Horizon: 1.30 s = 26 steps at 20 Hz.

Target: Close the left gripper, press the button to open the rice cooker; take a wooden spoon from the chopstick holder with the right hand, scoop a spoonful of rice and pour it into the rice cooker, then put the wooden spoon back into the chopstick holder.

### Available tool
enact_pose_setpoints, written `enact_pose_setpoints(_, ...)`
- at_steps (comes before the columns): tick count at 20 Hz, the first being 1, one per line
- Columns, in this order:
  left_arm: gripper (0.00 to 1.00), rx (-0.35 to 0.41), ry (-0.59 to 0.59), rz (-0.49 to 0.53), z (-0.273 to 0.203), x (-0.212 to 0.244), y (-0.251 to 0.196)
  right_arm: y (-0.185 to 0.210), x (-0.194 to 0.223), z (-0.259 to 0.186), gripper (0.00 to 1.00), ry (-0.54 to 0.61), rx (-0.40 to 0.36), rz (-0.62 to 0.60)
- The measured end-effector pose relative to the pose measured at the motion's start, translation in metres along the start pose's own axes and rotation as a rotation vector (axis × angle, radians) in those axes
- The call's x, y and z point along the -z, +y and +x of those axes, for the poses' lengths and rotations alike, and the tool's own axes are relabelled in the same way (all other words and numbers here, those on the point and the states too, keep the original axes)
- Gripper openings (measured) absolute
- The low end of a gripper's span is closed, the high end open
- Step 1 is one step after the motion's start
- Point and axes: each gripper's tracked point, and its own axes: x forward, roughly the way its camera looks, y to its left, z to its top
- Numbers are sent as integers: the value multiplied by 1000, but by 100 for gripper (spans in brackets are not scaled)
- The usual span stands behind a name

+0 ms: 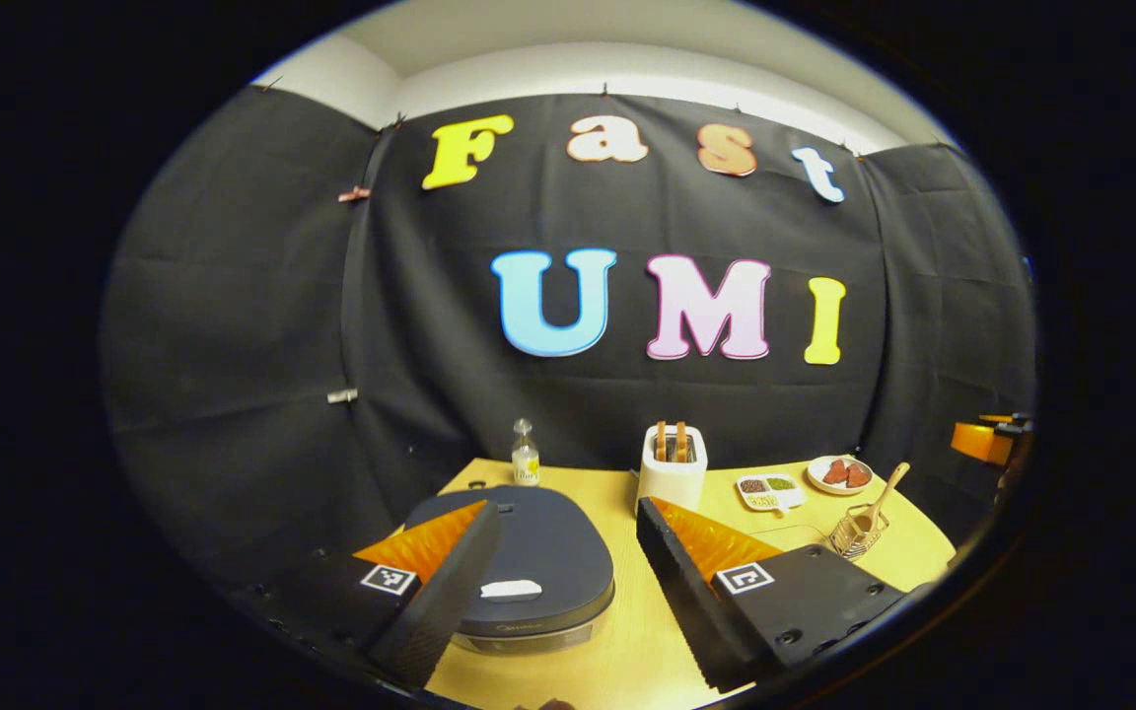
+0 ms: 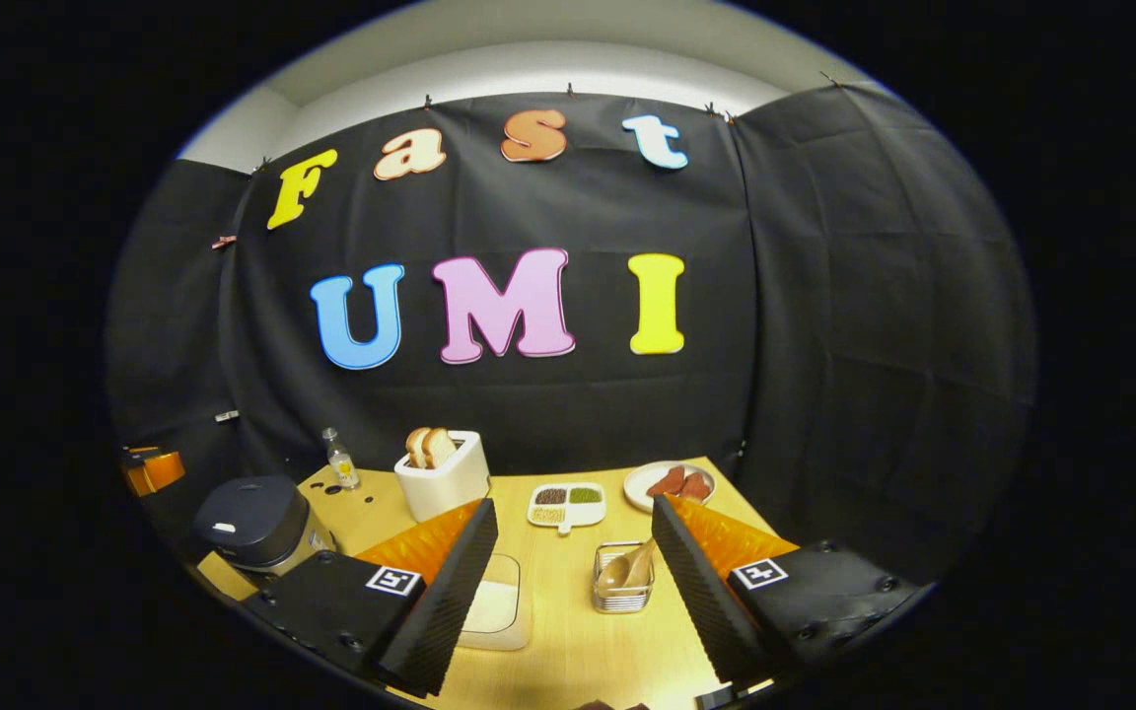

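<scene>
Illumination is even, from overhead, and moderately bright on the yellow table (image 1: 627, 631). The black cloth wall (image 1: 252, 325) absorbs light and reads dim. Shadows beneath the rice cooker (image 1: 529, 562) are soft. A faint sheen shows on its lid. Focus is sharp centrally; fisheye distortion bends and softens the table's edges.
</scene>
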Motion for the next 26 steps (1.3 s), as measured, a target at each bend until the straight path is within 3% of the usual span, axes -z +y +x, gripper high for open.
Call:
enact_pose_setpoints(6, 95, 137, -25, -52, -32, 9, -38, 4, 1, -70, 98, -28, 111, 3)
enact_pose_setpoints(10, 94, 152, -31, -59, -33, 14, -36, 2, 9, -86, 98, -35, 163, 4)
enact_pose_setpoints(18, 94, 132, -33, -55, -27, 18, -21, 19, 3, -72, 98, -46, 141, 23)
enact_pose_setpoints(26, 95, 135, -40, -30, -26, 22, -35, 29, 17, -61, 98, -19, 105, 30)
